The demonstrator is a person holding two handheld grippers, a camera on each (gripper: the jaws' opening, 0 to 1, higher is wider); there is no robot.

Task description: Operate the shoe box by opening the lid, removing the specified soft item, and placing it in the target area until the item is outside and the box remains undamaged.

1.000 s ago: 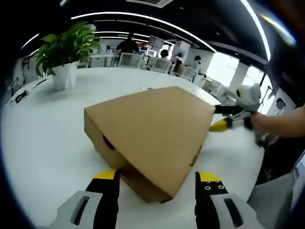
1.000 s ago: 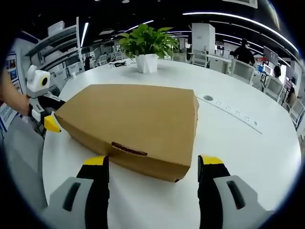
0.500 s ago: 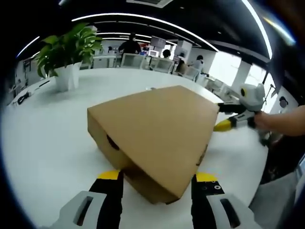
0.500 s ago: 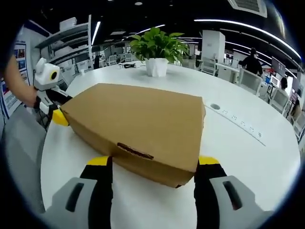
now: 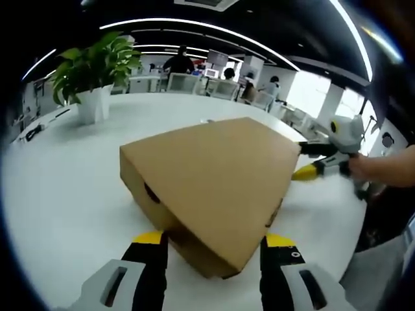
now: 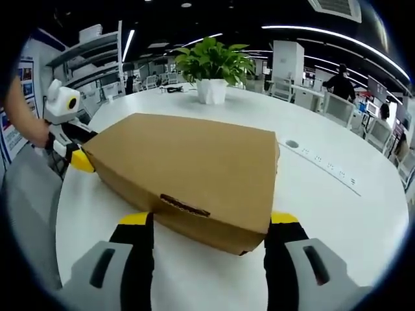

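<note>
1. Left gripper (image 5: 211,243) at lower centre, jaws spread astride the near corner of the shoe box (image 5: 214,172); right gripper (image 6: 211,223) likewise straddles its front edge.
2. Box mid-frame on the white surface (image 5: 65,188), lid shut: nothing done, soft item unseen.
3. Potted plant (image 6: 214,68) upper centre.
4. Hardly changed since half a second ago.

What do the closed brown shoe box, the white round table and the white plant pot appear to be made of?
Brown shoe box: likely plain cardboard, matte; its kraft-brown faces have folded edges and a punched hole in one side. White round table: a smooth, faintly glossy top, perhaps laminate; it shows soft light reflections. White plant pot: smooth and white, ceramic or plastic, too small to tell.
</note>
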